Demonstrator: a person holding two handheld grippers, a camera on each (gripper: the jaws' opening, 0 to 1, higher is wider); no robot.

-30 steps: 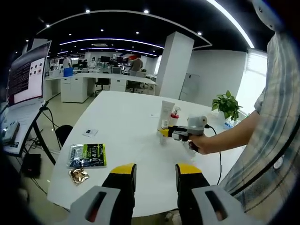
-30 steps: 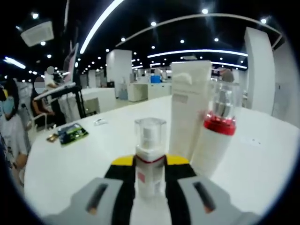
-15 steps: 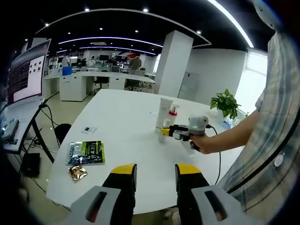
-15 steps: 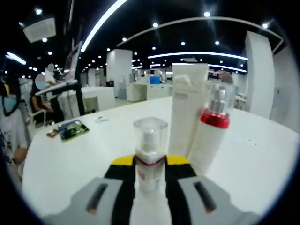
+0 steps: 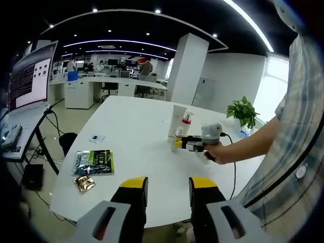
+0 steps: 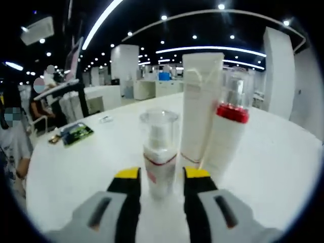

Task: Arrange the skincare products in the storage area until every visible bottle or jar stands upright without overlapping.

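Your right gripper [image 6: 158, 174] has its jaws spread, small pump bottle [image 6: 159, 154] upright between the tips with a gap each side. Just behind it: white tube [image 6: 201, 104] and red-collared spray bottle [image 6: 226, 134], both upright (touching or not, can't tell). Your left gripper [image 5: 165, 184] hangs over the near edge of the white table [image 5: 131, 131], jaws parted, nothing between them. Green packet [image 5: 93, 162] lies well left.

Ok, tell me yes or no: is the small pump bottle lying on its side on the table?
No: in the right gripper view the small pump bottle stands upright on the white table, between the open jaws of the right hand-held gripper.
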